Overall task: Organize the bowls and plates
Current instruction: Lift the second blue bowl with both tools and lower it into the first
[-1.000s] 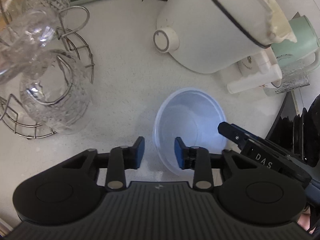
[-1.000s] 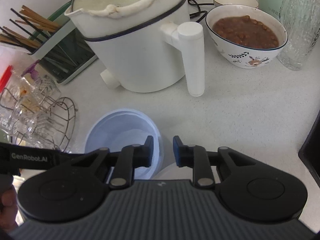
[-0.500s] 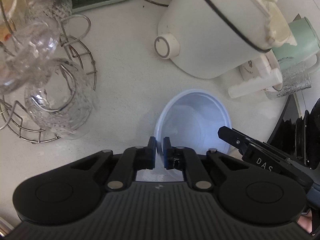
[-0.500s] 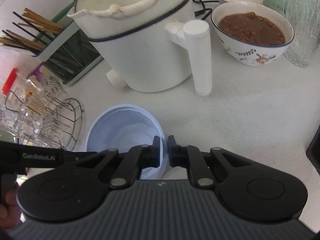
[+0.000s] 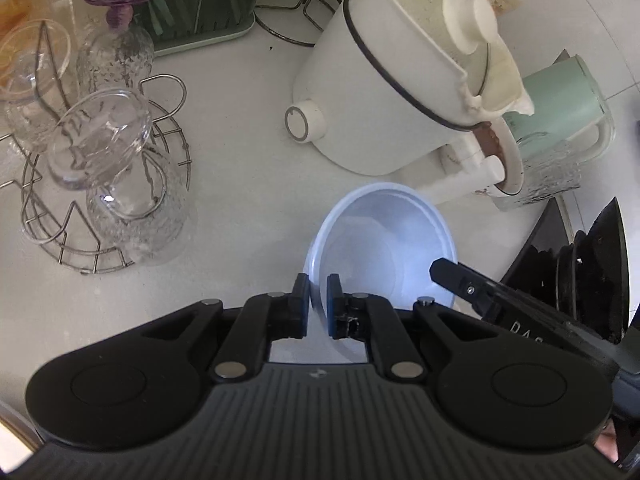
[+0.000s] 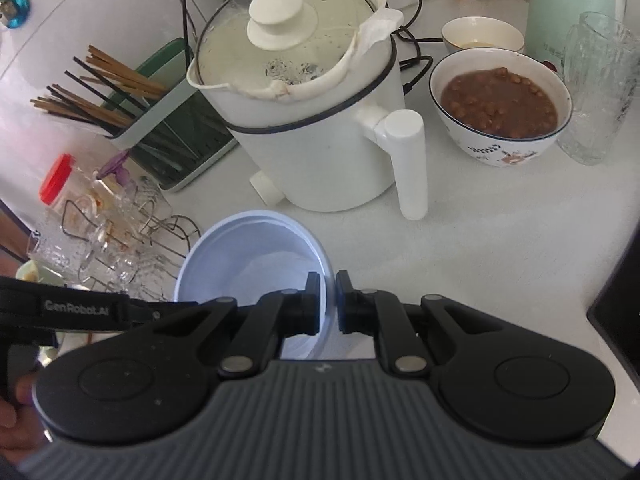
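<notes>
— Pale blue bowl [image 5: 380, 248], empty, pinched at opposite rims. Near rim clamped by the left gripper [image 5: 318, 294], closed tight on the thin wall, one pad inside and one outside.

— Same on the other side? Right gripper [image 6: 328, 300]?

— Yes: shut on the rim nearest its own camera, wall squeezed between the pads. Two-sided grip probably chosen because a thin, light bowl would tilt from one pinch alone.

— Where over the bench [image 6: 500, 240]?

— About mid-bench, just in front of the white electric pot [image 6: 316, 120] and its handle. Looks clear of the surface, tilted a little, though contact underneath hard to tell for sure.

— Neighbours to mind?

— Wire glass rack [image 5: 104, 184] with upturned glasses off to the left-hand side, chopstick drainer [image 6: 176, 120] behind it near the back edge. Patterned bowl of brown beans [image 6: 500, 108] toward the right-hand side, ribbed glass [image 6: 600, 88] and green jug [image 6: 568, 4] close by.

— Risk?

— Probably clipping the pot handle or the glasses while carrying; full bean bowl best left wide berth.
</notes>
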Demonstrator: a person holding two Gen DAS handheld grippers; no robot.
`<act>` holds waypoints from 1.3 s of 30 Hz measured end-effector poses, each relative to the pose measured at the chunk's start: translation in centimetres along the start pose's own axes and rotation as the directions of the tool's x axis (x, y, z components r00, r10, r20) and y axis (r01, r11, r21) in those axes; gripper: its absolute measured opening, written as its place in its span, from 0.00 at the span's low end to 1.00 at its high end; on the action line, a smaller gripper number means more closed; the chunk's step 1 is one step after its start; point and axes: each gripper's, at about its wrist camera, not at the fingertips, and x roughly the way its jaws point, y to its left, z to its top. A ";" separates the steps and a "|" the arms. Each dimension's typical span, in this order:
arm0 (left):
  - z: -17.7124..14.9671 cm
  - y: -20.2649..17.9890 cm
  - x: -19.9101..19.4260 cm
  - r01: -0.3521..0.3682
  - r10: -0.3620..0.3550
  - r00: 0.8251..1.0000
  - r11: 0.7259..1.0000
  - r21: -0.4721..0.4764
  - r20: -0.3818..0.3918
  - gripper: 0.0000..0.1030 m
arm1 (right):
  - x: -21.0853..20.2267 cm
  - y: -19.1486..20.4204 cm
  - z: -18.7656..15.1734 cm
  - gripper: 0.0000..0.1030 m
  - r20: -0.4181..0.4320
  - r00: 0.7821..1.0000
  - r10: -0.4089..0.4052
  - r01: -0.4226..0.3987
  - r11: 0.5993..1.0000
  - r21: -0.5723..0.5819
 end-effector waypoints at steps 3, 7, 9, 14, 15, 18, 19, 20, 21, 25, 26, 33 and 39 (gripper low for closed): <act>-0.6 -0.5 -1.2 0.003 -0.003 1.000 1.000 -0.005 0.025 0.08 | -1.0 0.1 -0.5 0.10 0.006 1.000 0.017 -0.017 1.000 0.009; -1.6 -0.4 -2.9 0.013 -0.011 0.998 1.000 -0.017 0.059 0.08 | -2.4 0.3 -0.9 0.10 0.023 0.998 0.051 -0.051 0.999 0.009; -2.2 -0.2 -3.6 0.016 -0.014 0.997 0.999 -0.030 0.072 0.08 | -3.0 0.5 -1.0 0.10 0.032 0.997 0.067 -0.067 0.998 -0.003; -4.1 0.5 -5.7 0.028 -0.020 0.993 0.997 -0.071 0.112 0.08 | -4.2 1.2 -1.4 0.10 0.041 0.994 0.102 -0.100 0.994 -0.036; -4.5 0.6 -6.0 0.031 -0.022 0.993 0.996 -0.080 0.120 0.09 | -4.5 1.5 -1.5 0.10 0.042 0.993 0.110 -0.108 0.993 -0.045; -5.8 1.4 -7.1 0.036 -0.018 0.989 0.992 -0.122 0.144 0.09 | -5.1 2.1 -1.8 0.10 0.034 0.989 0.142 -0.139 0.988 -0.062; -6.3 1.6 -7.5 0.032 -0.010 0.988 0.990 -0.139 0.154 0.09 | -5.2 2.4 -2.0 0.10 0.028 0.988 0.154 -0.152 0.986 -0.069; -6.7 2.0 -8.0 0.029 -0.003 0.987 0.987 -0.155 0.163 0.09 | -5.3 2.7 -2.1 0.10 0.021 0.986 0.166 -0.163 0.984 -0.077; -7.0 2.3 -8.2 0.026 0.003 0.986 0.986 -0.167 0.169 0.09 | -5.3 3.1 -2.3 0.10 0.016 0.985 0.172 -0.170 0.981 -0.088; -8.2 3.6 -9.3 0.017 0.022 0.982 0.978 -0.208 0.185 0.09 | -5.0 4.6 -2.7 0.10 -0.006 0.980 0.200 -0.199 0.972 -0.123; -8.6 4.0 -9.6 0.016 0.026 0.982 0.976 -0.216 0.187 0.09 | -4.9 4.9 -2.8 0.10 -0.011 0.978 0.207 -0.207 0.969 -0.132; -11.2 6.3 -11.0 -0.030 0.096 0.971 0.957 -0.289 0.218 0.09 | -4.0 7.7 -3.7 0.10 -0.077 0.967 0.243 -0.253 0.946 -0.201; -13.2 8.5 -11.0 -0.054 0.129 0.972 0.936 -0.349 0.198 0.09 | -2.5 9.6 -4.9 0.11 -0.162 0.960 0.230 -0.266 0.930 -0.254</act>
